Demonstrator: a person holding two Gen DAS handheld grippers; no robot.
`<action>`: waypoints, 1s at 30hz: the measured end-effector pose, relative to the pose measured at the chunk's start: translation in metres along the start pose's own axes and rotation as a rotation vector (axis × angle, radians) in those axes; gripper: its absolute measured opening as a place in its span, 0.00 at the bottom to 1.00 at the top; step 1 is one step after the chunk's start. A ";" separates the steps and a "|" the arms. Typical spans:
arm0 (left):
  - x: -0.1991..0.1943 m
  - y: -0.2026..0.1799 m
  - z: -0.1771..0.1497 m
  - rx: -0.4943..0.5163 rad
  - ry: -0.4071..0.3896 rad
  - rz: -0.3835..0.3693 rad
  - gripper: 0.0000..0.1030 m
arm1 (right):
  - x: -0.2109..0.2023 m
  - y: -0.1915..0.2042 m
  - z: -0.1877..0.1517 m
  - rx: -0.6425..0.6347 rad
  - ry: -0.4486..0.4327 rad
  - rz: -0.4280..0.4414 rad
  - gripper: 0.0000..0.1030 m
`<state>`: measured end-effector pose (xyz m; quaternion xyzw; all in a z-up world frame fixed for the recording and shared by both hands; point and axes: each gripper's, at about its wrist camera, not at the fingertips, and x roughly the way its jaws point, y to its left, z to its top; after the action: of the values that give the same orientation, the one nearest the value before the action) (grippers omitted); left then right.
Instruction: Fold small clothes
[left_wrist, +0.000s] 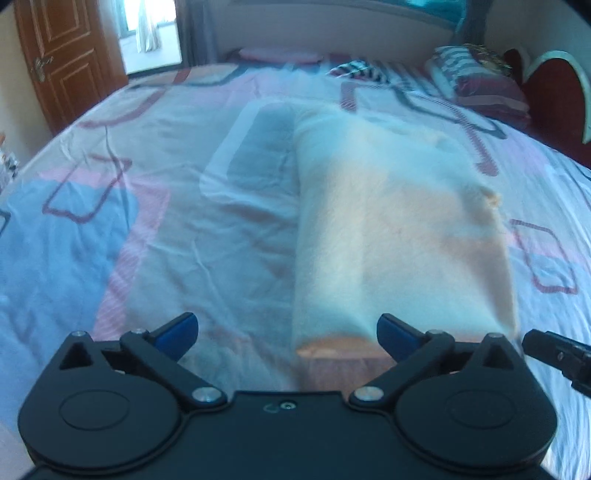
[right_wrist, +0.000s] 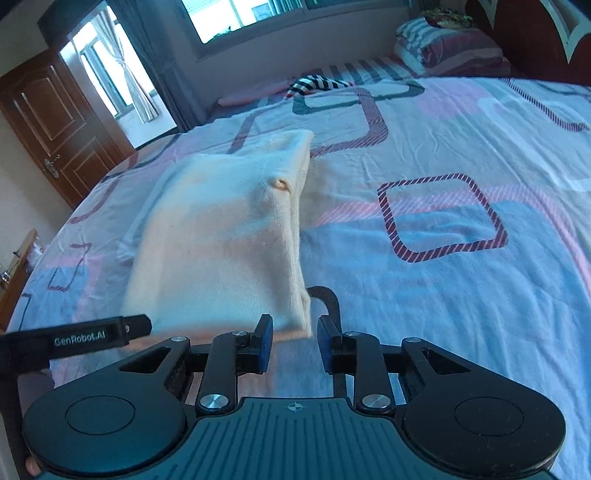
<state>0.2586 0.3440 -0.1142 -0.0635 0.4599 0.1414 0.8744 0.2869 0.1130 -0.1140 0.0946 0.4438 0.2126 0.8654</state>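
While both grippers hang empty over the bed (right_wrist: 443, 295), the left gripper (left_wrist: 287, 334) stands spread wide and the right gripper (right_wrist: 295, 341) only narrowly parted, nothing between either pair. Just beyond lies one cream garment (right_wrist: 229, 236), folded into a thick oblong. It looks soft, light and limp; pinching its near corners seems best. Farther off, one striped cloth (right_wrist: 319, 83) and one pillow stack (right_wrist: 448, 48).

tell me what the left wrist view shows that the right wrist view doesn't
Only the left wrist view shows the left gripper head-on, jaws wide open and empty, with the garment's near folded edge between its fingers.

Only the right wrist view shows the window, the right gripper's narrow empty gap and the small pucker in the fabric.

Both show the folded cream garment on the patterned bedsheet, the wooden door and the stacked pillows.
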 end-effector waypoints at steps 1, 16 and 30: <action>-0.007 -0.002 -0.001 0.022 0.000 0.009 0.99 | -0.009 0.002 -0.004 -0.011 -0.007 0.000 0.26; -0.174 -0.014 -0.045 0.137 -0.306 0.044 0.97 | -0.158 0.034 -0.056 -0.216 -0.163 -0.099 0.78; -0.285 -0.029 -0.109 -0.011 -0.358 0.102 0.99 | -0.279 0.044 -0.092 -0.199 -0.402 -0.094 1.00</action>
<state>0.0285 0.2365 0.0569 -0.0185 0.2987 0.1970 0.9336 0.0562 0.0243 0.0504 0.0286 0.2433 0.1918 0.9504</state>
